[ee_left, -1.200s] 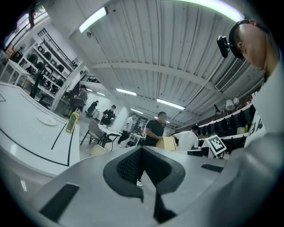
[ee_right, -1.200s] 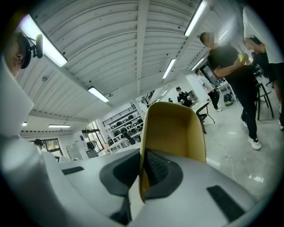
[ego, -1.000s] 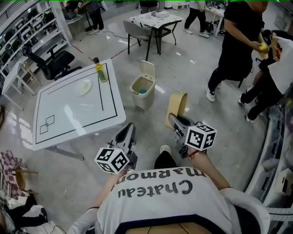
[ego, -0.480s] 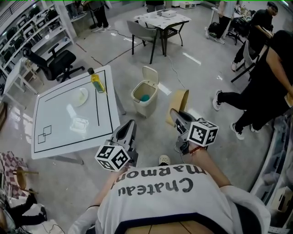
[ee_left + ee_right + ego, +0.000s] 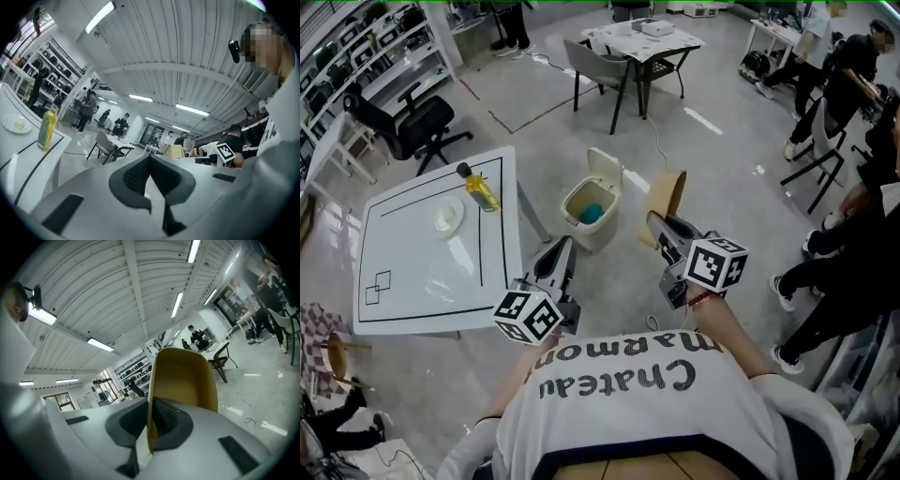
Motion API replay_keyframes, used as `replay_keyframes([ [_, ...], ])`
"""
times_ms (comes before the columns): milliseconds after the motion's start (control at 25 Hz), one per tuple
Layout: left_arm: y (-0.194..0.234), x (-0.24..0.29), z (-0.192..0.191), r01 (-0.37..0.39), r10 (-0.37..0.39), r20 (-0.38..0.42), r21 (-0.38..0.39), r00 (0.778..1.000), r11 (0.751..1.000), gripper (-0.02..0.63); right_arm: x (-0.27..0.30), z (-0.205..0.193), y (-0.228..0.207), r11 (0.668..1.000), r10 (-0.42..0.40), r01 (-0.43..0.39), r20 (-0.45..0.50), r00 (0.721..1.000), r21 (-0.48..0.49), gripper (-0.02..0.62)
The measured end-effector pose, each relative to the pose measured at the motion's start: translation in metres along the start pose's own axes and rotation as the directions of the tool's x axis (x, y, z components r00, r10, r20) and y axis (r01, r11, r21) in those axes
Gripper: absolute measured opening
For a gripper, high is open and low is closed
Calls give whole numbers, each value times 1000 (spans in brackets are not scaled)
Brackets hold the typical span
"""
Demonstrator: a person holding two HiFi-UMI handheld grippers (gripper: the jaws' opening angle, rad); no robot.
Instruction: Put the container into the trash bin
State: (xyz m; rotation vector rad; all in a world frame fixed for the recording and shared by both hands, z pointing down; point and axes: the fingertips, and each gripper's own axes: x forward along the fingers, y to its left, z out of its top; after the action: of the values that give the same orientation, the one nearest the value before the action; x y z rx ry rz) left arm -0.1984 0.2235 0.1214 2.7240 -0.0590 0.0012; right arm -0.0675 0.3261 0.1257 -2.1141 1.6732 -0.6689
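One white table [image 5: 431, 272] stands on grey floor [image 5: 722, 159] near trash bin [image 5: 584, 236].

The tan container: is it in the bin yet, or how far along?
Done: the container is clamped in the right gripper. In hand: it hangs in the air beside the trash bin, whose lid stands open. Left: bring it over the opening and release. The left gripper is shut, empty.

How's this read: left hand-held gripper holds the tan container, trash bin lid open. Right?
Wrong side: the right hand-held gripper holds the tan container, per the right gripper view. The left hand-held gripper is shut, empty. The trash bin lid is open.
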Motion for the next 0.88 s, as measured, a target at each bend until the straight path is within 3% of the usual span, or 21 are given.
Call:
replay_keyframes([
  [600,8,67,-16,-30,30,-46,-5,999,1000,23,21,12,-65,997,10,-8,-34,999,74,31],
  [880,13,109,-14,-3,4,-54,21,999,1000,23,33,24,-94,996,-14,18,-42,999,82,31],
])
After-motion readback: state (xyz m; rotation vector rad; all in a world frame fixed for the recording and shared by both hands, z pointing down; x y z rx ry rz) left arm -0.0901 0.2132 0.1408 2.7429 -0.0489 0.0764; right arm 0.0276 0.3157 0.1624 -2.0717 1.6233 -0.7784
